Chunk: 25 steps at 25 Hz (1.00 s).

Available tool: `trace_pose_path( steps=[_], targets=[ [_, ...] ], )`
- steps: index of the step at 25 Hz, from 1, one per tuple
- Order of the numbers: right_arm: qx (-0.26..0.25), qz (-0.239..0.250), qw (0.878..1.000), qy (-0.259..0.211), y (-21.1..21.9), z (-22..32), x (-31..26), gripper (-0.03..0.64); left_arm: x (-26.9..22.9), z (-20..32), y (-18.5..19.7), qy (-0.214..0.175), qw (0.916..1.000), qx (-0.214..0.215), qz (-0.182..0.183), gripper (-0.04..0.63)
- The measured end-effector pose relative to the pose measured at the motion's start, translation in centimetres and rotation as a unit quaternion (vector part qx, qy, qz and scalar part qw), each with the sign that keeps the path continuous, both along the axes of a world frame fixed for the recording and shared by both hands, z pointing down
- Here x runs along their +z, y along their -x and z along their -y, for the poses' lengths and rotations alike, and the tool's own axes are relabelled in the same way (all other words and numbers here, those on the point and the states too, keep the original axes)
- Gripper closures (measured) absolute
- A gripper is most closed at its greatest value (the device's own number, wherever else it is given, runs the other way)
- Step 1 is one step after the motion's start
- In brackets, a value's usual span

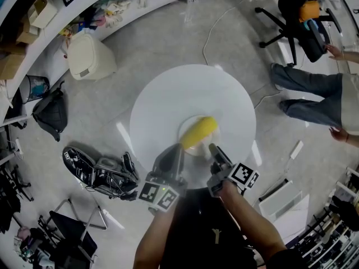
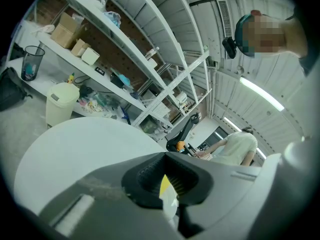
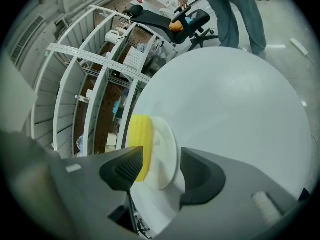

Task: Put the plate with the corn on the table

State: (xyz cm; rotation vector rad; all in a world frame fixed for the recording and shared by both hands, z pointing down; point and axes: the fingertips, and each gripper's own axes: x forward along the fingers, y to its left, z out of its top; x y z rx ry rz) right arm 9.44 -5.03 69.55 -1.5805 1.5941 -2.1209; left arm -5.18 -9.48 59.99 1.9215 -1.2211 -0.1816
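Observation:
A white plate (image 1: 190, 150) carrying a yellow corn cob (image 1: 199, 132) rests on the round white table (image 1: 179, 94), near its front edge. My left gripper (image 1: 178, 150) meets the plate's near-left rim. In the left gripper view its jaws (image 2: 169, 186) stand close together, with the plate's rim (image 2: 171, 206) and a sliver of corn (image 2: 164, 184) pinched between them. My right gripper (image 1: 215, 149) is at the near-right rim. Its jaws (image 3: 157, 169) stand wide apart around the plate (image 3: 165, 149) beside the corn (image 3: 140, 144), and the pads do not press on it.
A person in jeans (image 1: 314, 94) stands right of the table, by a black office chair (image 1: 297, 15). A white bin (image 1: 90, 55) and curved shelves (image 1: 50, 15) are at the far left. Black bags (image 1: 101, 172) lie on the floor at the near left.

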Motion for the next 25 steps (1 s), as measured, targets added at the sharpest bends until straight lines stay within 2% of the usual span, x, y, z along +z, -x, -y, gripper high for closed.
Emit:
trace_pose_path(
  steps=[4, 7, 11, 15, 21, 25],
  targets=[
    [-0.021, 0.01, 0.999, -0.04, 0.2, 0.7, -0.4, 0.385, -0.2, -0.2, -0.1, -0.001, 1.0, -0.001, 0.0, 0.594],
    [-0.017, 0.008, 0.999, -0.026, 0.0, 0.2, -0.2, 0.385, -0.1, -0.5, -0.2, -0.001, 1.0, -0.003, 0.0, 0.594],
    [-0.031, 0.014, 0.999, -0.041, 0.0, 0.3, -0.3, 0.388, -0.1, -0.9, -0.5, 0.0, 1.0, -0.004, 0.001, 0.594],
    [-0.035, 0.013, 0.999, -0.037, 0.0, 0.1, -0.1, 0.404, -0.2, -1.1, -0.5, -0.001, 1.0, -0.006, 0.002, 0.594],
    [-0.045, 0.004, 0.998, -0.032, -0.1, -0.4, 0.2, 0.455, -0.2, -1.5, -0.5, -0.002, 1.0, -0.008, 0.002, 0.594],
    [-0.053, 0.0, 0.998, -0.035, 0.1, -0.5, -0.1, 0.517, -0.3, -1.5, -0.4, -0.003, 1.0, -0.008, 0.002, 0.594]
  ],
)
